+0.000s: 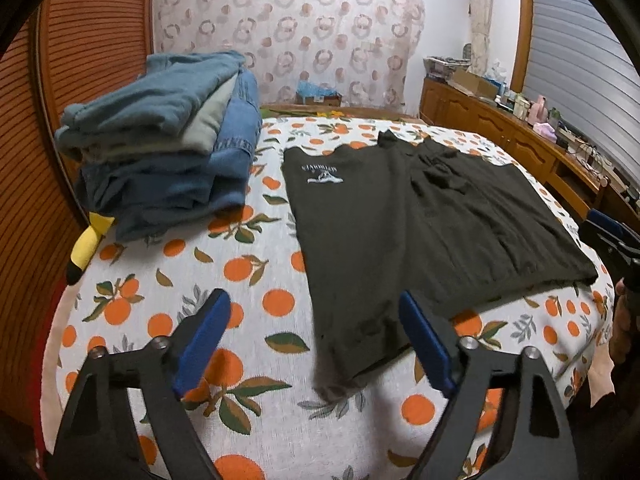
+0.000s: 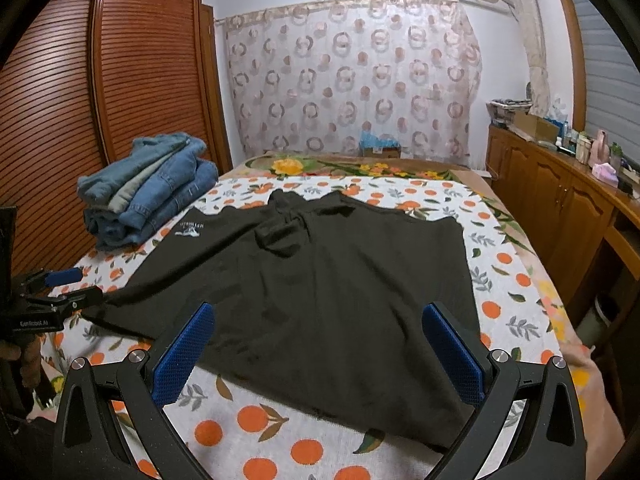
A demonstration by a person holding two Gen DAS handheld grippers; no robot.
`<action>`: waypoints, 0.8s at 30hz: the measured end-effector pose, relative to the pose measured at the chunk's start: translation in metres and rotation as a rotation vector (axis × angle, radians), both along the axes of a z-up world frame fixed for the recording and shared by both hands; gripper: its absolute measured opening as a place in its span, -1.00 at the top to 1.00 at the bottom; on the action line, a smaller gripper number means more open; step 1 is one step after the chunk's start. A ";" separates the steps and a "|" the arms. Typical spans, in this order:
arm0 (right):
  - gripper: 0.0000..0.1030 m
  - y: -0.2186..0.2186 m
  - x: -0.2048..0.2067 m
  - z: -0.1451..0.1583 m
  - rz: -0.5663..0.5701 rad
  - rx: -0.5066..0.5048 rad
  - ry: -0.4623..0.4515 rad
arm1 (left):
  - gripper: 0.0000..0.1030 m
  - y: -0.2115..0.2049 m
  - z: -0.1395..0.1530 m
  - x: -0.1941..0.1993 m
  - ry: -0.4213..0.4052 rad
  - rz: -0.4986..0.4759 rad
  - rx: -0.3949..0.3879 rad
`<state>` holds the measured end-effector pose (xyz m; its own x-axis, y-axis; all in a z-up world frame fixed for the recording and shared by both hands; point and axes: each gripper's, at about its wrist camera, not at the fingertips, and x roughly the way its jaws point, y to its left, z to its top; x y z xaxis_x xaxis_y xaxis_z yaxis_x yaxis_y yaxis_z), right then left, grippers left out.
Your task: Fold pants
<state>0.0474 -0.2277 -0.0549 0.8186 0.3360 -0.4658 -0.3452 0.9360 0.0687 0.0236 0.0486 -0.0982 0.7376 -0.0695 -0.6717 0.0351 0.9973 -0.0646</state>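
The dark olive cotton pants (image 2: 312,288) lay spread flat on the orange-printed bedspread (image 1: 256,264). The left gripper (image 1: 316,320) and right gripper (image 2: 320,336) hovered above them, jaws wide, holding nothing.

Both views look along the bed (image 1: 248,420) from its near end toward the curtain (image 2: 352,76). The left wrist view sits low and close over the near left corner of the black pants (image 1: 400,232), tilted well downward. The right wrist view sits near the pants' right hem, tilted less. Both share the pants, the stack of folded jeans (image 2: 148,192) left of them, and the curtain beyond.
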 end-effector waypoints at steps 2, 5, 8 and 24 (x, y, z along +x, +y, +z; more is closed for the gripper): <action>-1.00 0.001 0.002 0.000 0.004 -0.008 0.005 | -0.45 0.001 -0.002 -0.001 0.008 -0.010 -0.013; -1.00 0.000 0.003 0.001 0.005 -0.010 0.010 | -0.28 0.004 -0.007 -0.002 0.023 -0.017 -0.033; -1.00 0.001 0.003 0.002 0.007 -0.011 0.013 | -0.16 0.005 -0.011 -0.004 0.038 -0.025 -0.041; -1.00 0.000 0.016 -0.007 0.009 -0.027 0.058 | 0.07 0.003 -0.019 -0.008 0.069 -0.062 -0.074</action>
